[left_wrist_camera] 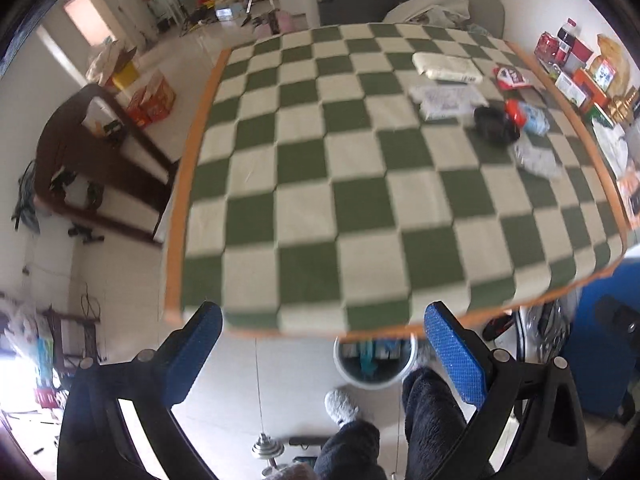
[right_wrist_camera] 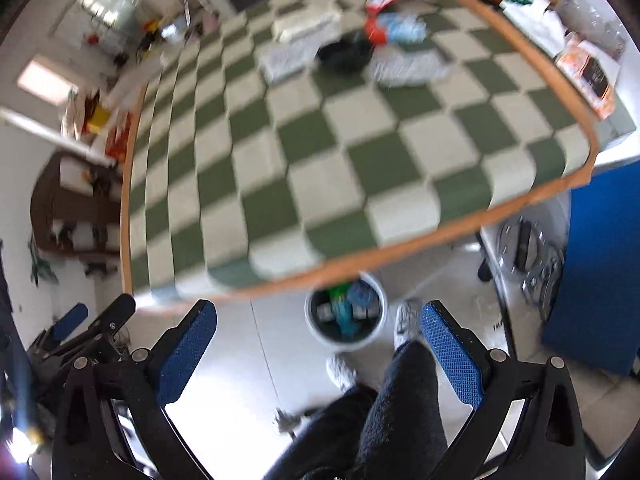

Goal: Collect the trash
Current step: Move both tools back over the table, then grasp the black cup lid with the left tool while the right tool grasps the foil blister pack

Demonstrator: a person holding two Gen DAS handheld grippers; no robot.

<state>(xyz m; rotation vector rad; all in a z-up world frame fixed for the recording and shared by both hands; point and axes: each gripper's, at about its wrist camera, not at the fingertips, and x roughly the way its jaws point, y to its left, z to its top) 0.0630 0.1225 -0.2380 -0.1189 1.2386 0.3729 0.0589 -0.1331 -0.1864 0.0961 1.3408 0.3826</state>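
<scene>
A pile of trash lies at the far right of the checkered table (left_wrist_camera: 304,184): a black crumpled bag (left_wrist_camera: 494,122), a red and blue wrapper (left_wrist_camera: 524,116), a clear plastic bag (left_wrist_camera: 536,158), a white packet (left_wrist_camera: 448,66) and a red packet (left_wrist_camera: 510,77). The pile also shows blurred in the right wrist view (right_wrist_camera: 360,52). A white trash bin (left_wrist_camera: 374,364) with rubbish inside stands on the floor under the table's near edge; it also shows in the right wrist view (right_wrist_camera: 346,316). My left gripper (left_wrist_camera: 324,324) and right gripper (right_wrist_camera: 318,320) are both open and empty, held before the near edge.
The person's dark-trousered legs (right_wrist_camera: 392,408) and slippers stand by the bin. A blue panel (right_wrist_camera: 600,264) and metal parts are at the right. Boxes and bottles (left_wrist_camera: 576,68) line the wall beyond the table. A brown bench (left_wrist_camera: 100,160) stands at the left.
</scene>
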